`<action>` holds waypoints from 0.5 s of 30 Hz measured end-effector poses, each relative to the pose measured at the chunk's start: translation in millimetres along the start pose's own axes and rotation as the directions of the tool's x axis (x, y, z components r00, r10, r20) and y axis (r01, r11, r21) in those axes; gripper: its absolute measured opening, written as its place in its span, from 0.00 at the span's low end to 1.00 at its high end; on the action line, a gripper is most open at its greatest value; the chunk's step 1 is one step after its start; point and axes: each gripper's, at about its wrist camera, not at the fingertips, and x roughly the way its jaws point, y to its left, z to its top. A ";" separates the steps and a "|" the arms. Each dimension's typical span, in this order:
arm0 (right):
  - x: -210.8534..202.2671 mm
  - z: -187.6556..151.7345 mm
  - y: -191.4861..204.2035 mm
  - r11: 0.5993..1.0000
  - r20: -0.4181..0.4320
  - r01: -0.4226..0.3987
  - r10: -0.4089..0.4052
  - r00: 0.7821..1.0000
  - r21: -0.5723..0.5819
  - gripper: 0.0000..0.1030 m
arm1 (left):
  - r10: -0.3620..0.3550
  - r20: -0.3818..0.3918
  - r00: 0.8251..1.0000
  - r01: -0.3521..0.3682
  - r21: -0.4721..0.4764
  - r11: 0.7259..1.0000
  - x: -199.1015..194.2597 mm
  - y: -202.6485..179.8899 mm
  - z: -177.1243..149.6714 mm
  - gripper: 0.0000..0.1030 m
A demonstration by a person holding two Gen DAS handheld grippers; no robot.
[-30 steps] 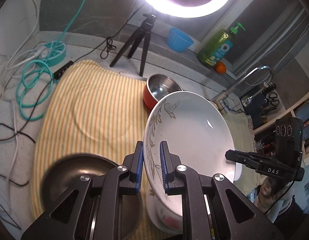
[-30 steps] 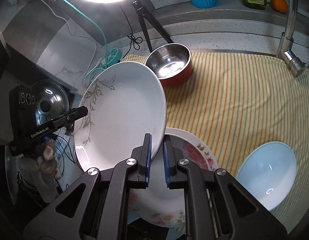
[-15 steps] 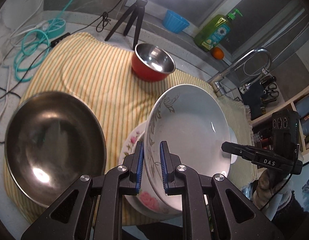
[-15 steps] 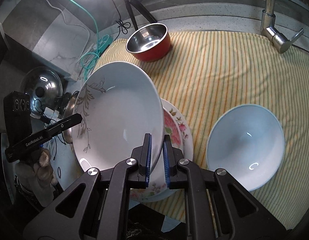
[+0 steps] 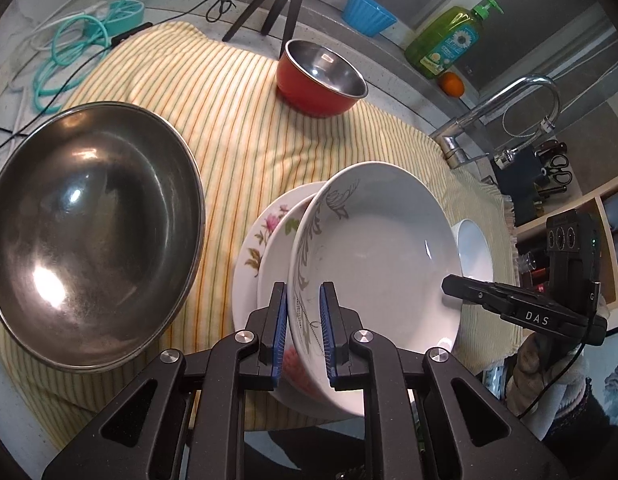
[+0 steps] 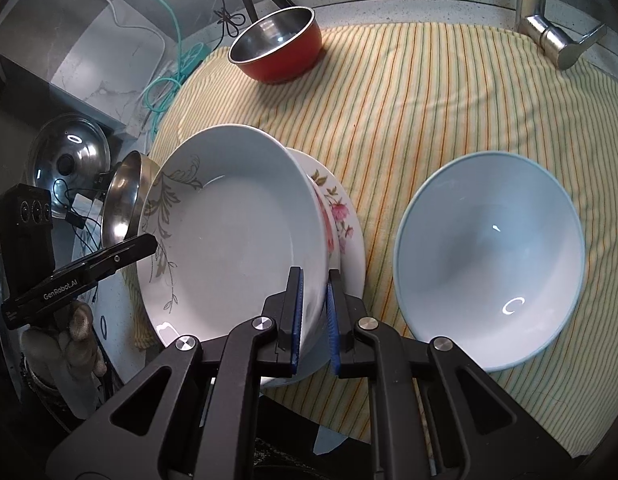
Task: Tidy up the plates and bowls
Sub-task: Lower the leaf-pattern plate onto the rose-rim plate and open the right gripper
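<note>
Striped cloth (image 5: 237, 128) over counter, faucet (image 5: 505, 120) behind, both grippers (image 5: 303, 334) (image 6: 314, 314) apparently clamping white plate (image 6: 229, 240) rim

The right gripper (image 6: 314, 312) clamps its blue-padded fingers on the rim of a white plate with a leaf pattern (image 6: 233, 236), which tilts over a floral plate (image 6: 345, 224) on the striped cloth (image 6: 429, 112). The left gripper (image 6: 81, 270) grips the plate's opposite edge. A pale blue bowl (image 6: 489, 256) sits just beside the floral plate, and a red bowl (image 6: 277, 50) stands farther back.
</note>
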 end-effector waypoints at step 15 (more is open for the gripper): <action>8.9 -3.2 10.5 0.997 -0.006 0.059 -0.059 0.998 -0.054 0.11 | 0.017 -0.028 0.999 -0.017 -0.004 1.000 6.6 2.7 -4.7 0.13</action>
